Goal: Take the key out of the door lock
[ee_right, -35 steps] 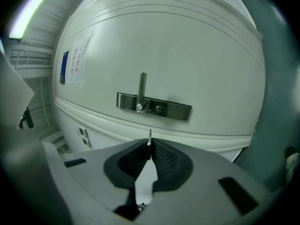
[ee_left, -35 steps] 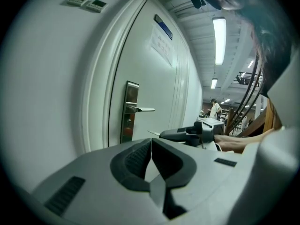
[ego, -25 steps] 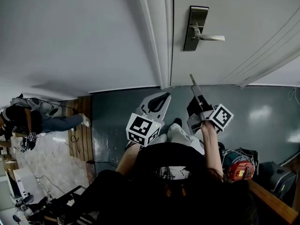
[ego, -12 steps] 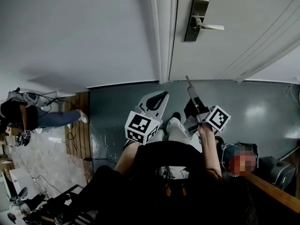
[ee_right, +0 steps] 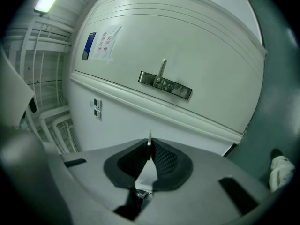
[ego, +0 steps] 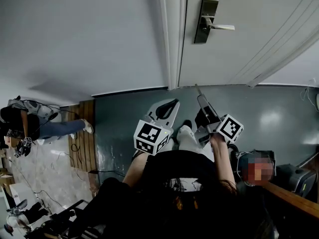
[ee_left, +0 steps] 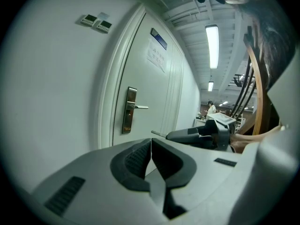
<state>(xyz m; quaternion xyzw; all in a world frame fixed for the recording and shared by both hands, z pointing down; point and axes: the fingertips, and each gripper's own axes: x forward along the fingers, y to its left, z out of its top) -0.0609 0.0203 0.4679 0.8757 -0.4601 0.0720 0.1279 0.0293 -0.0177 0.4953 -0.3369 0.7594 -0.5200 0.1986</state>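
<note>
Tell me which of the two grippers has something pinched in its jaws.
The right gripper: a thin metal key sticks out from between its shut jaws. The left gripper has its jaws shut on nothing.

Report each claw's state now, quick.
Left claw: closed, nothing in it.
Right claw: closed on the key.

We see soft, even indoor light. A ceiling strip lamp (ee_left: 212,40) glares white in the left gripper view. Both gripper views bulge fisheye-style inside dark rounded corners, and the left gripper (ee_left: 151,142) close up looks blurred. A pale sheen lies on the grey floor (ego: 276,119); a faint shadow crosses the wall (ego: 60,91).
</note>
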